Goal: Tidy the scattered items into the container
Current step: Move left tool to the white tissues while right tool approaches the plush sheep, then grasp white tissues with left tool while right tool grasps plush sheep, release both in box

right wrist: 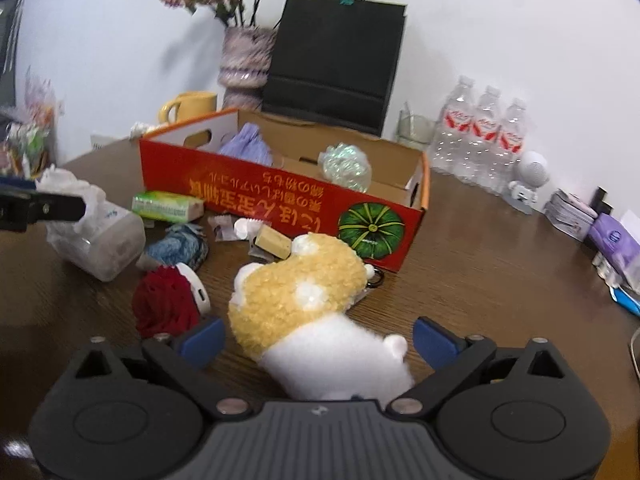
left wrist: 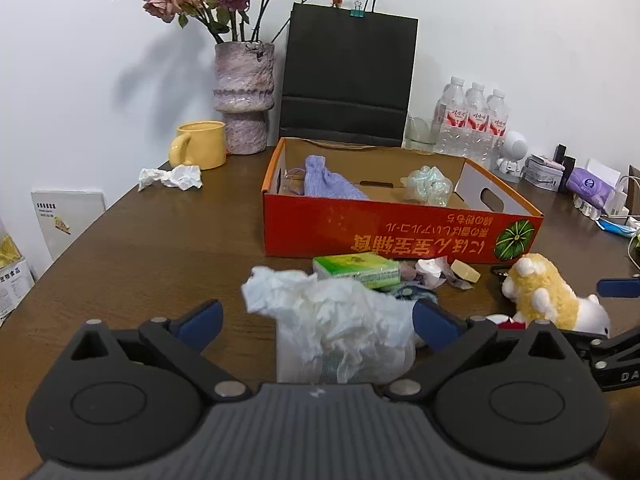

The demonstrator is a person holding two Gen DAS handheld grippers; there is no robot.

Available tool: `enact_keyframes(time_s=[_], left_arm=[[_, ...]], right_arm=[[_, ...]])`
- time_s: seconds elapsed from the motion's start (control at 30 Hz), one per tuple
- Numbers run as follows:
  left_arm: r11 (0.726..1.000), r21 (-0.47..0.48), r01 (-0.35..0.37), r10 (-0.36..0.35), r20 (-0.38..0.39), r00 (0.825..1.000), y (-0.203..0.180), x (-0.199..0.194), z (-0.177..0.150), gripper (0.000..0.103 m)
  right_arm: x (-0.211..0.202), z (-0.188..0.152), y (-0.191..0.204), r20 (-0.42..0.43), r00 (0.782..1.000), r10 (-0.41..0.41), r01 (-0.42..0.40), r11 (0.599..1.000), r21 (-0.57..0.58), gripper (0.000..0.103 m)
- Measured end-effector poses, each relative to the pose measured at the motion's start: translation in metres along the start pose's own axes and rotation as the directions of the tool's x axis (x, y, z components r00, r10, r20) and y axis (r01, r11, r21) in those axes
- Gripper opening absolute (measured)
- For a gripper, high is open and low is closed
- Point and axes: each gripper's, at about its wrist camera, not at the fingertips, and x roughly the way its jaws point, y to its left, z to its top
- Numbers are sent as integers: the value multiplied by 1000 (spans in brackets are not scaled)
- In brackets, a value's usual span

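While both pairs of jaws stand wide, each one already has a thing lined up between its blue pads. Nearest, the right gripper (right wrist: 319,342) straddles the plush toy (right wrist: 304,300): its white end lies low between the fingers, its yellow end runs away and a little left, toward the box, so the long axis goes roughly along the gripper's line, not across it. The pads look clear of the fur on both sides, so nothing is held yet. Over on the left, the left gripper (left wrist: 318,322) frames the tissue pack (left wrist: 340,340), a clear soft packet with crumpled white tissue bursting out the top. The right pad sits just at the tissue's edge, the left pad stands apart, so again no grip, I'd say. Each hand is nearer its own item; no crossing needed. Beyond them lies the rest of the scatter on the worktop (left wrist: 140,264): a green packet (left wrist: 358,268), a red knitted piece (right wrist: 164,304) and a blue cloth (right wrist: 180,246). Farthest, the red box (left wrist: 400,228) waits open-topped, a purple pouch (left wrist: 330,180) and an iridescent ball (left wrist: 428,184) already inside.
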Motion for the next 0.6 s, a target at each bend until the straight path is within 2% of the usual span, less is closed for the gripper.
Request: enact_keyframes(time_s=[0.07, 0.13, 0.2, 0.27, 0.3, 0.33, 0.43, 0.6], left_arm=[[1000, 6, -4, 4, 3, 1000, -2, 3, 2, 99], [1000, 9, -7, 7, -17, 1000, -2, 7, 1, 86], [1000, 1, -2, 2, -43, 999, 0, 11, 0, 64], [1000, -13, 22, -23, -50, 999, 2, 11, -1, 53], [1000, -10, 19, -19, -47, 999, 2, 10, -1, 49], [1000, -3, 12, -12, -43, 999, 2, 9, -1, 46], [1000, -10, 11, -11, -41, 999, 5, 8, 0, 34], [1000, -21, 4, -5, -34, 999, 10, 3, 0, 23]], right_arm=[[7, 2, -2, -22, 1000, 22, -22, 1000, -7, 91], [10, 3, -2, -33, 999, 40, -40, 999, -18, 85], [10, 3, 0, -44, 998, 49, -51, 998, -39, 81], [10, 3, 2, -52, 997, 53, -56, 996, -64, 76], [9, 3, 2, -55, 997, 63, -67, 995, -71, 63], [9, 4, 2, -68, 994, 89, -94, 993, -69, 57], [8, 4, 3, -73, 994, 82, -89, 992, -94, 48], [3, 5, -3, -53, 995, 82, -85, 995, -51, 45]])
